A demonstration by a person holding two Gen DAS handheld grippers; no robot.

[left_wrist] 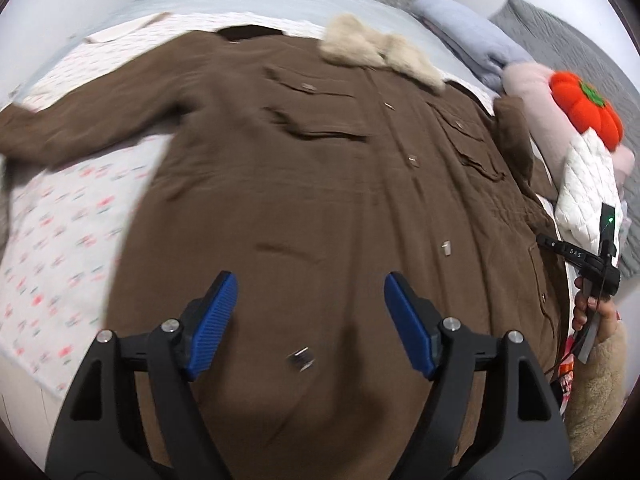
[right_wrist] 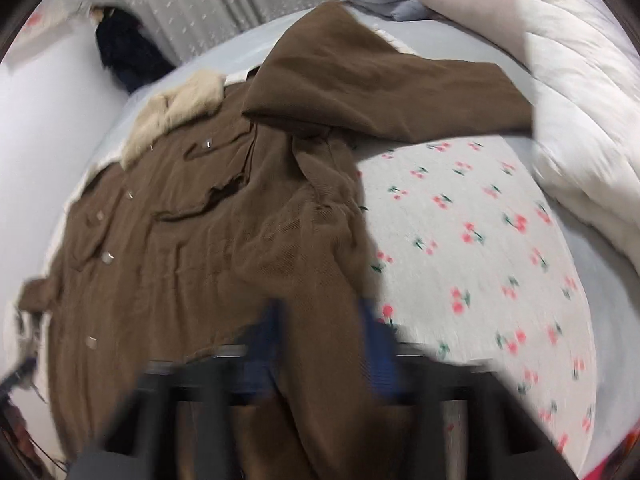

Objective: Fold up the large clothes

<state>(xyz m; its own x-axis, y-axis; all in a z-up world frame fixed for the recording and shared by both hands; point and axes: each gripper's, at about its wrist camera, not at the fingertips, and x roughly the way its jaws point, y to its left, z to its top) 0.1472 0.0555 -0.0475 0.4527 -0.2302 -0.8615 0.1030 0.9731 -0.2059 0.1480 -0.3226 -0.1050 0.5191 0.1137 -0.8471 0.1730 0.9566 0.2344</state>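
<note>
- Currently I see the brown coat (left_wrist: 328,184) spread front-up across the bed (left_wrist: 60,240), over the cherry-print sheet (right_wrist: 480,240).
- Its fur collar (left_wrist: 376,56) lies at the far end in the left wrist view; 2 flap pockets (left_wrist: 316,116) sit below it, either side of the button line.
- My left gripper (left_wrist: 308,320) hangs over the lower front of the coat with its blue pads (left_wrist: 212,320) standing wide apart; nothing sits between them, and I see no cloth touching them.
- My right gripper (right_wrist: 320,344) is badly blurred; its 2 blue fingers (right_wrist: 380,356) look close together with brown cloth bunched between them, so I read it as clamped on the coat's edge.
- One sleeve (right_wrist: 380,92) is folded across the upper body in the right wrist view.
- At the right of the bed: a white quilted item (left_wrist: 588,184), an orange pumpkin plush (left_wrist: 584,108), a pale blue folded cloth (left_wrist: 472,36).
- A hand (left_wrist: 596,312) holds the right tool's handle at the frame's right edge.
</note>
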